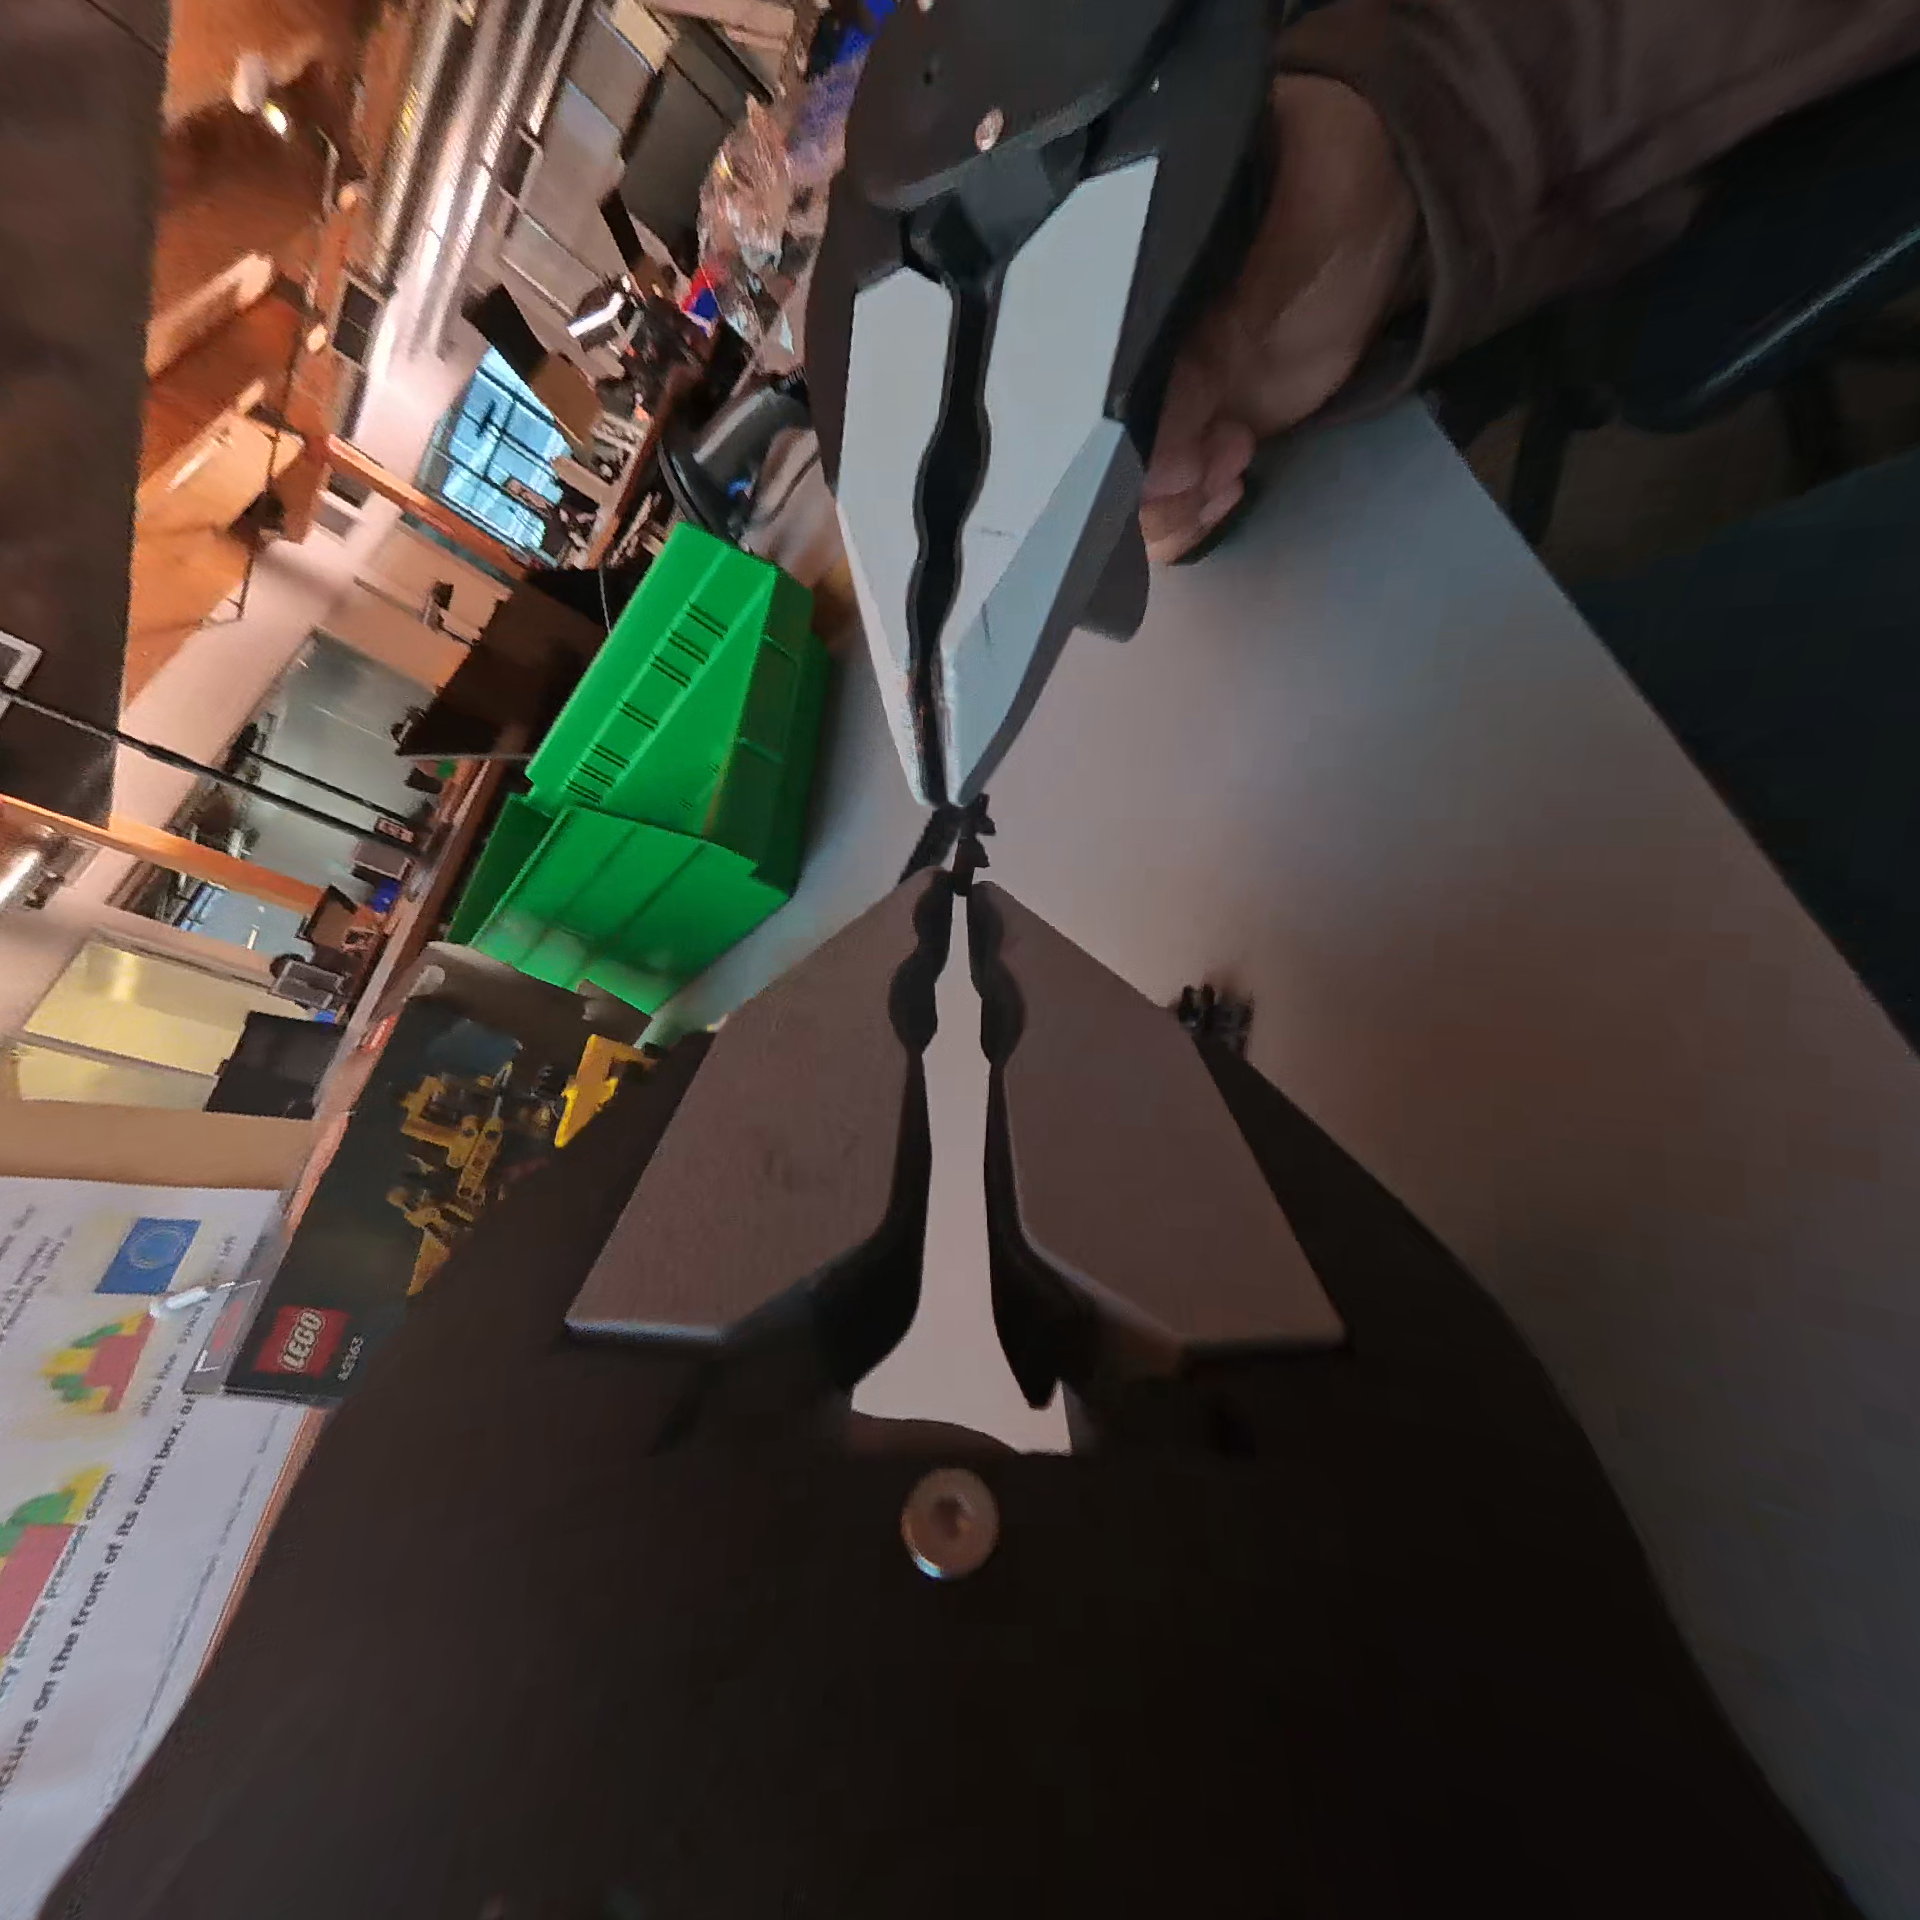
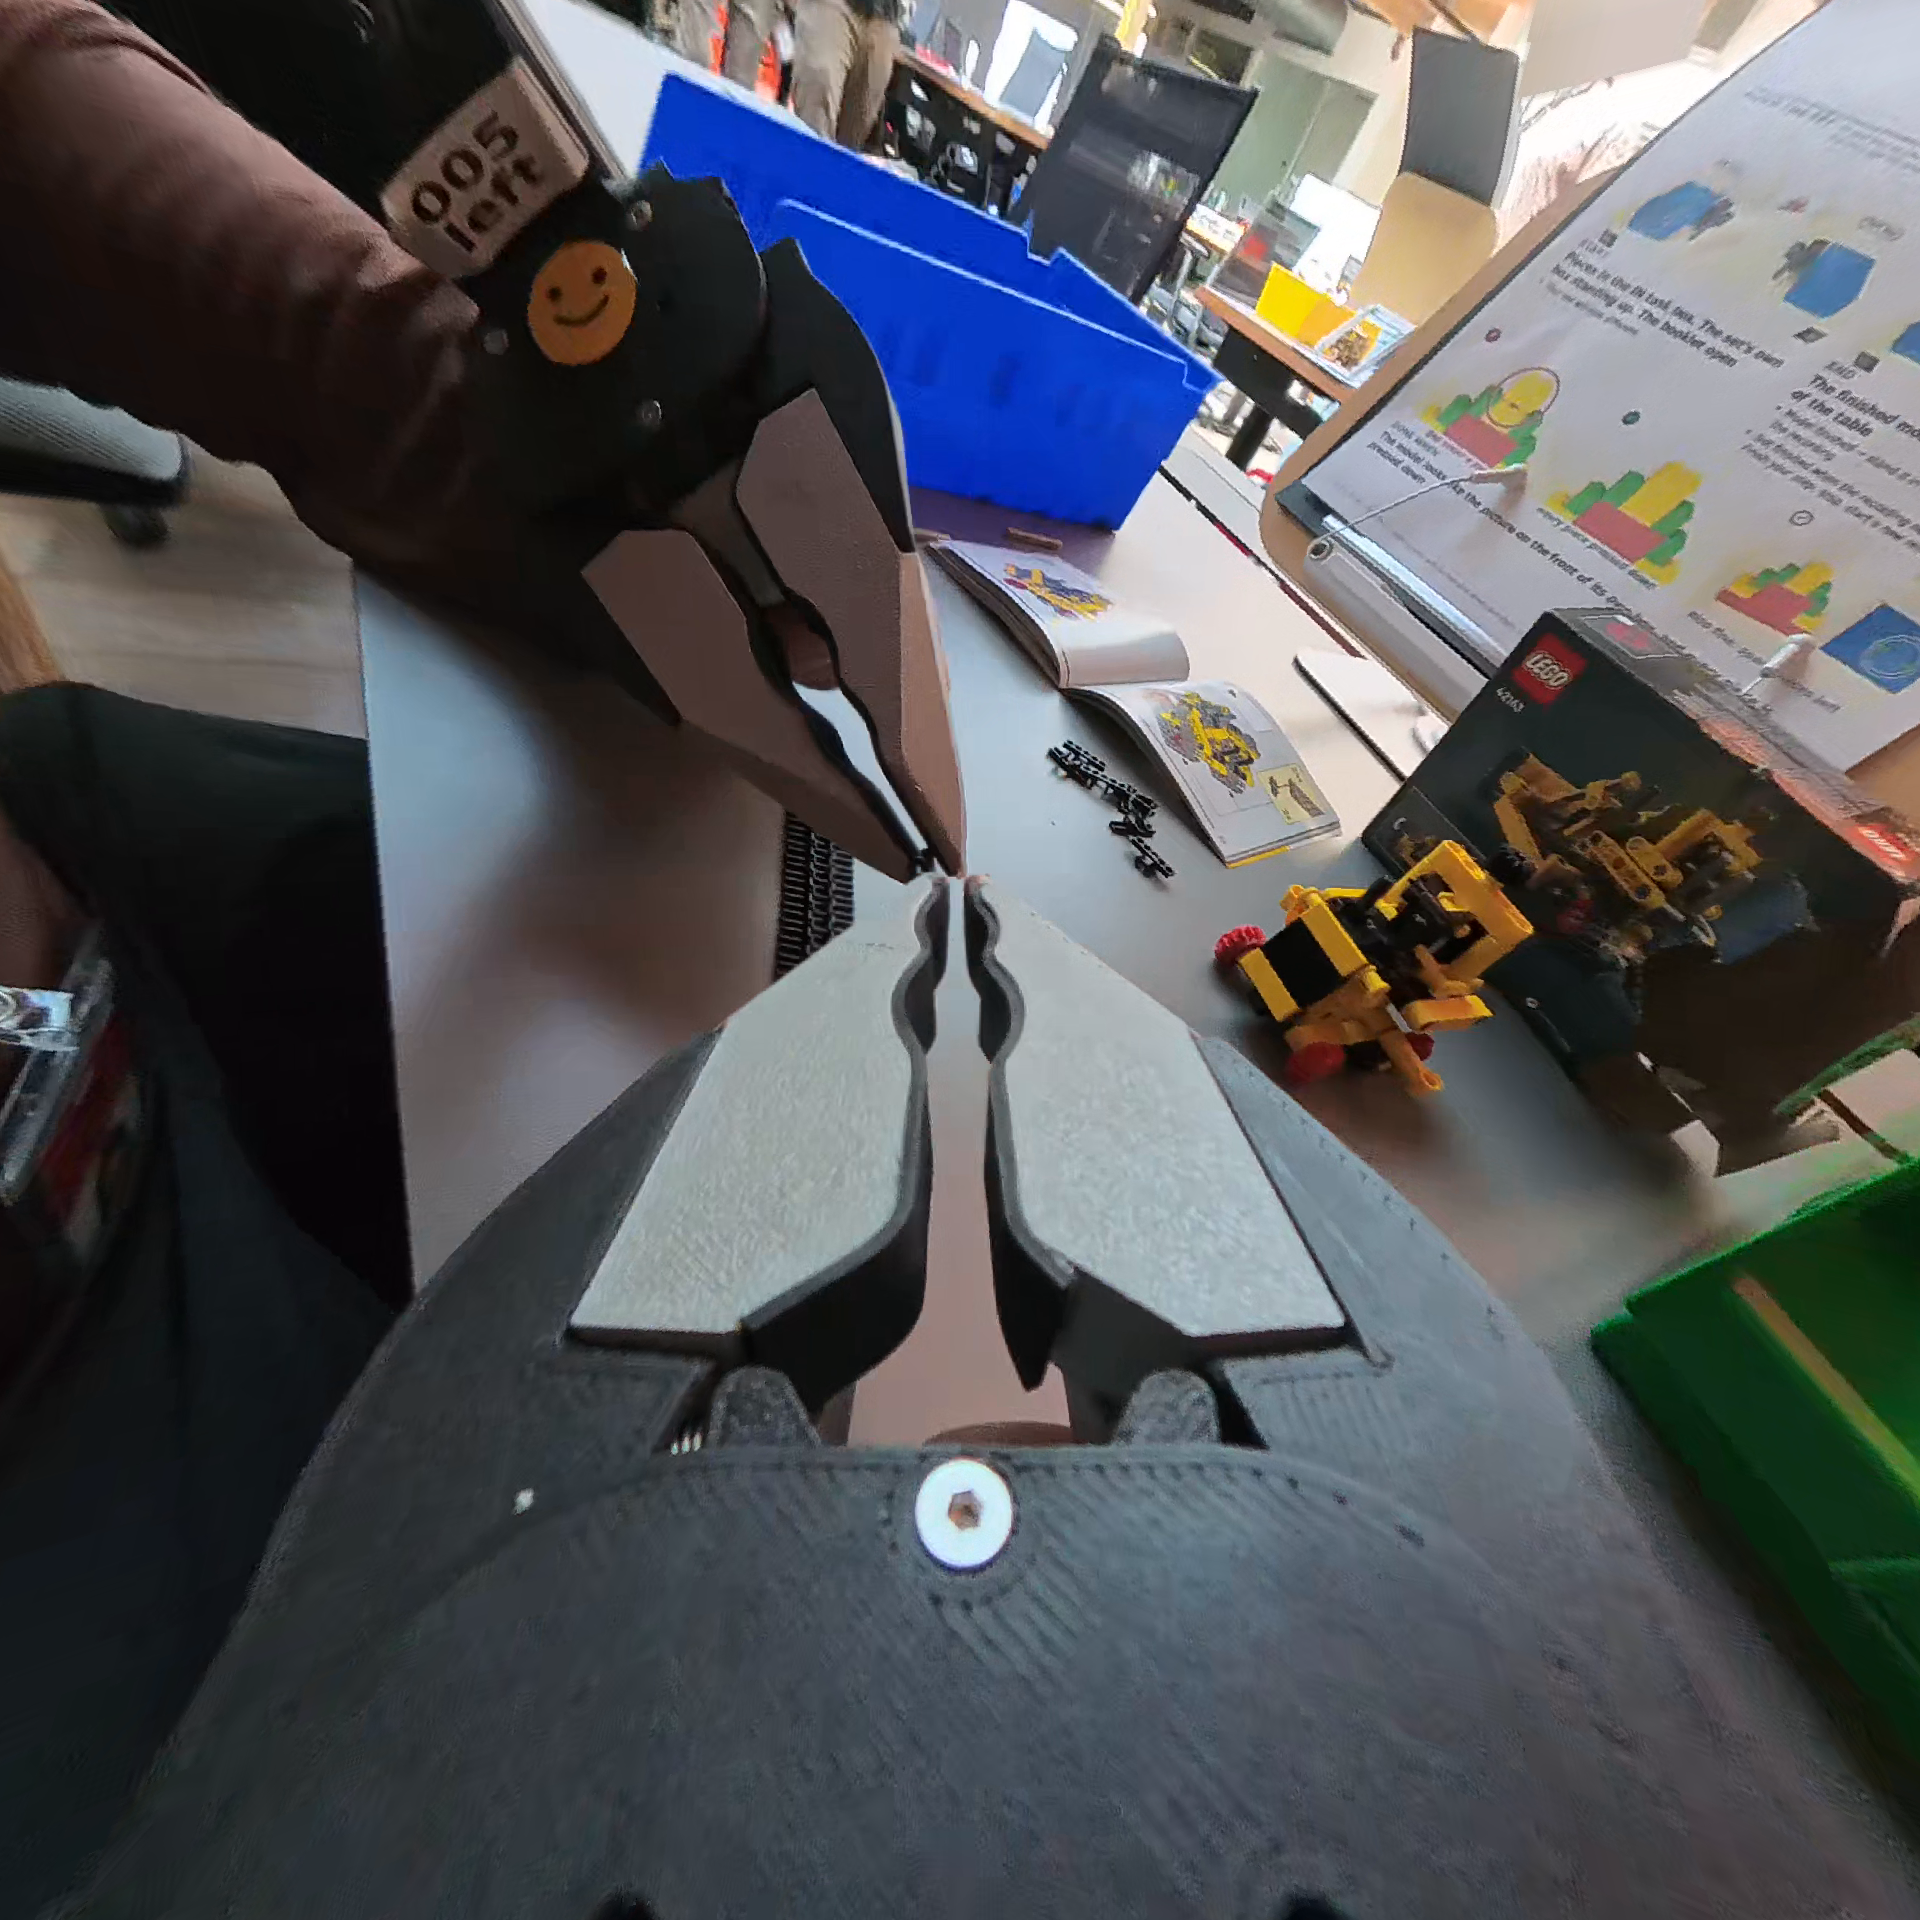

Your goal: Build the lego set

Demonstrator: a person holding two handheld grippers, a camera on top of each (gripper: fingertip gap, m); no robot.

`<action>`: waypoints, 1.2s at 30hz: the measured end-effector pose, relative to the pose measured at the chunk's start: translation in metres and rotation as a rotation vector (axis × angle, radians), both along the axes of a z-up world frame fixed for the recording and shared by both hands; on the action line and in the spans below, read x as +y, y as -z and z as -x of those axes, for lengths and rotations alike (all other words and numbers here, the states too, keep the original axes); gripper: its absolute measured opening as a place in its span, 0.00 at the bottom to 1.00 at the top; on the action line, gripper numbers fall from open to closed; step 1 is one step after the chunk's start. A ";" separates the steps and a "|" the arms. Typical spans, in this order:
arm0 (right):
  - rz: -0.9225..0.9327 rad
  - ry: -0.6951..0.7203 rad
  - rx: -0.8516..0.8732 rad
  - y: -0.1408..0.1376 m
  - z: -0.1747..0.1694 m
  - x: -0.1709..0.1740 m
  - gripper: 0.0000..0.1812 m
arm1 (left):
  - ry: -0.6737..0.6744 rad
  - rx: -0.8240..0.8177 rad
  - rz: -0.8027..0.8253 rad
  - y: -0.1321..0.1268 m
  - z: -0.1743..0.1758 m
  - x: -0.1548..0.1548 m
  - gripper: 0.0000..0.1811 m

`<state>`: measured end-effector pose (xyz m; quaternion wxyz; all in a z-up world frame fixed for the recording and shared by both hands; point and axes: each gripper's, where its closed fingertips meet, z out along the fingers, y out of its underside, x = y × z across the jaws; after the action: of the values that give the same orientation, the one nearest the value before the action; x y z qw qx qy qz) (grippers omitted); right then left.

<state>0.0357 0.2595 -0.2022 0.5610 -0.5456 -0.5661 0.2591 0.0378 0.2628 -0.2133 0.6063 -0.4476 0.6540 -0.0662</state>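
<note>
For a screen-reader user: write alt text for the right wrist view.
Two nearly closed grippers, the right gripper below and the left gripper above, meet tip to tip over a grey table. To the right sit a yellow Lego vehicle, its box and an open booklet.

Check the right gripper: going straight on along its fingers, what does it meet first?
Probably the left gripper: its tips sit almost against the right gripper, a small black piece between them.

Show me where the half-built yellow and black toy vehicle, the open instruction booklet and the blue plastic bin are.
Half-built yellow and black toy vehicle (image 2: pixel 1382 966): right wrist view, on its yellow body.
Open instruction booklet (image 2: pixel 1195 748): right wrist view, on the near printed page.
Blue plastic bin (image 2: pixel 997 384): right wrist view, on its front wall.
</note>
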 end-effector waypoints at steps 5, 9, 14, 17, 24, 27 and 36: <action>0.018 -0.042 0.024 -0.003 0.000 -0.006 0.02 | 0.035 -0.049 0.014 -0.004 -0.002 -0.005 0.00; 0.021 -0.068 0.028 -0.004 0.000 -0.010 0.02 | 0.037 -0.071 0.025 -0.006 -0.001 -0.003 0.00; 0.018 -0.060 0.021 -0.003 0.001 -0.009 0.02 | 0.060 -0.086 0.027 -0.007 -0.002 -0.007 0.00; 0.003 -0.057 0.008 -0.001 0.001 -0.009 0.01 | 0.058 -0.089 0.039 -0.007 -0.002 -0.007 0.00; -0.065 -0.005 -0.009 -0.002 0.006 -0.009 0.00 | 0.032 -0.042 0.095 0.004 -0.003 -0.002 0.00; -0.091 0.005 -0.037 0.002 0.012 -0.012 0.00 | 0.026 -0.016 0.101 0.010 -0.003 -0.002 0.00; -0.050 0.048 0.018 -0.005 0.005 -0.001 0.03 | 0.016 -0.048 0.168 0.006 -0.001 0.000 0.00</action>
<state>0.0310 0.2589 -0.1976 0.5856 -0.5425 -0.5540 0.2362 0.0390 0.2632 -0.2197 0.5817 -0.4898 0.6350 -0.1362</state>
